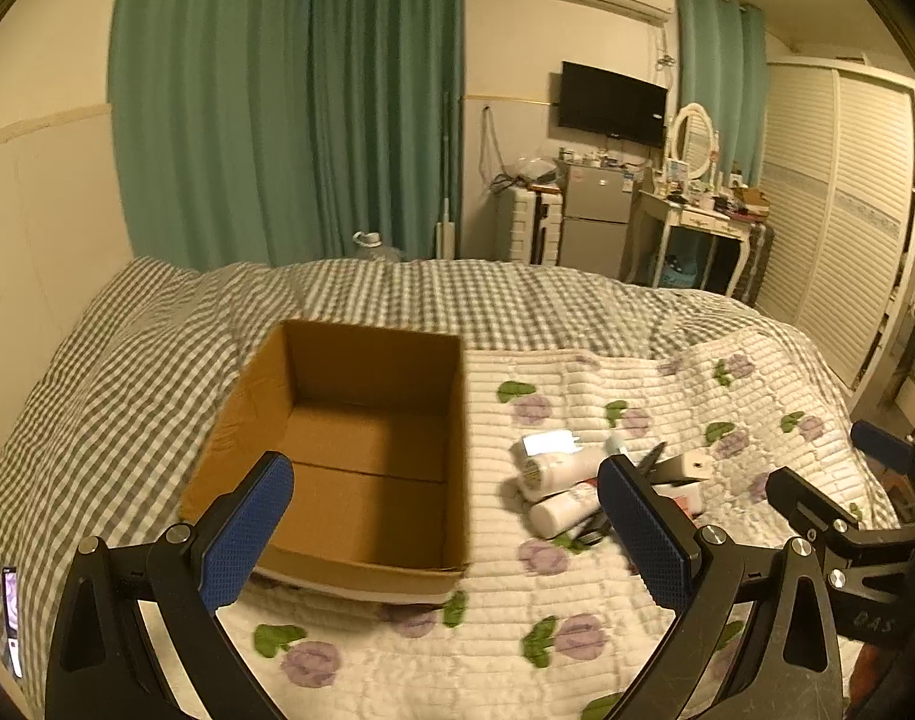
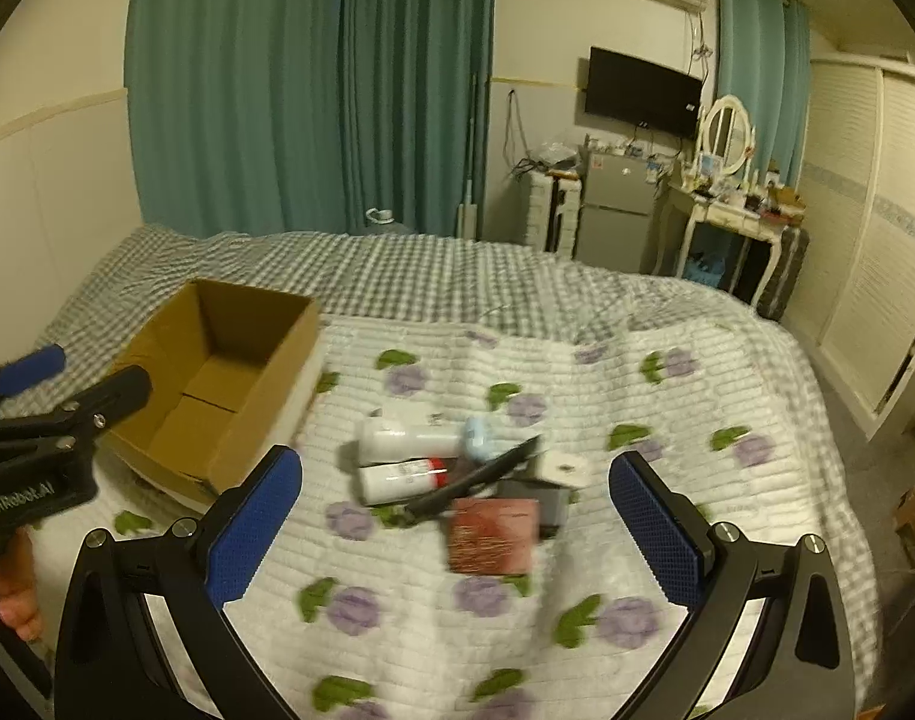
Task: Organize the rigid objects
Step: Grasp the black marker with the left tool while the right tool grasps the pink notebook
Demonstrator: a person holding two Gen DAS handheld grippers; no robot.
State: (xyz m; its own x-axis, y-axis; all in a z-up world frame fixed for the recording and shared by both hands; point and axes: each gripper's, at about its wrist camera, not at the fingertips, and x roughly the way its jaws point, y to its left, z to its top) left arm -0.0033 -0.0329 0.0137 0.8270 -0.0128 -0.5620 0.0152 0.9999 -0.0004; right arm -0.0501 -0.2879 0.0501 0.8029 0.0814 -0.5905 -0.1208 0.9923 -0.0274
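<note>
An open, empty cardboard box [image 1: 361, 456] sits on the bed; it also shows in the right wrist view [image 2: 217, 396]. A pile of small items lies right of it: two white bottles [image 2: 406, 459], a black flat tool [image 2: 475, 477], a reddish-brown card [image 2: 493, 534], a small white block [image 2: 568, 468] and a pale blue item [image 2: 478, 438]. The pile also shows in the left wrist view [image 1: 565, 480]. My left gripper [image 1: 445, 534] is open and empty above the box's near right corner. My right gripper [image 2: 457, 531] is open and empty, hovering over the pile.
The bed has a white quilt with purple flowers [image 2: 577, 630] and a grey checked cover [image 1: 127, 360] behind. Green curtains [image 1: 289, 102], a small fridge [image 1: 595, 216], a dressing table [image 1: 697, 222] and a louvred wardrobe [image 1: 841, 228] stand beyond the bed. A phone [image 1: 12, 618] lies at the far left.
</note>
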